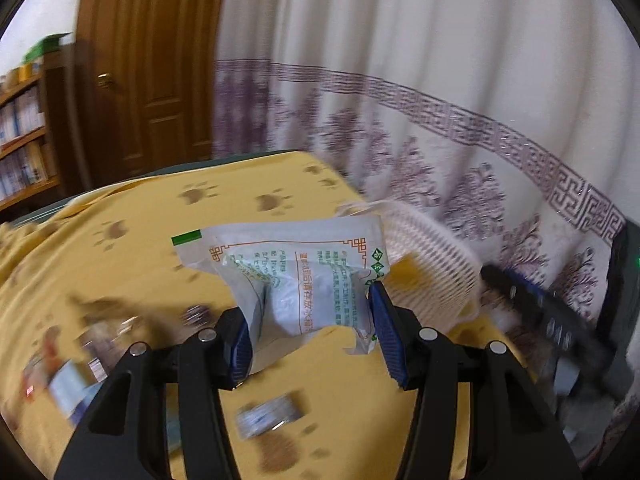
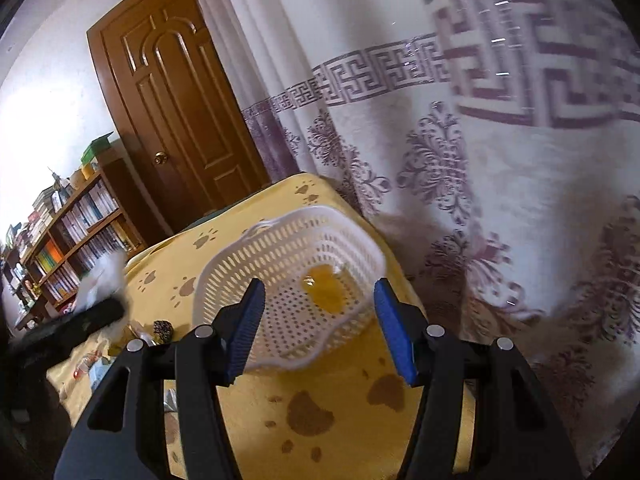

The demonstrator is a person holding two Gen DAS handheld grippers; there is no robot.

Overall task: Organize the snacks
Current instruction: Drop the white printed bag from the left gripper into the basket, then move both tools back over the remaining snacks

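The white perforated plastic basket (image 2: 292,288) stands on the bench covered with a yellow paw-print cloth (image 2: 340,408), near its far right edge, just before the curtain (image 2: 460,200). A yellow snack piece (image 2: 326,288) lies in it. The small wrapped snacks (image 1: 268,416) lie scattered on the bench, left of the basket.

Brown door (image 2: 180,120), patterned curtain (image 2: 460,160), bookshelf (image 2: 76,236), yellow paw-print cloth (image 2: 320,420).

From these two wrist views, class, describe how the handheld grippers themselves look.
Both the left gripper and the right gripper match: matte black angular frames with round silver fasteners, and two fingers faced with blue ribbed pads. No cables, markings or sleeves show.
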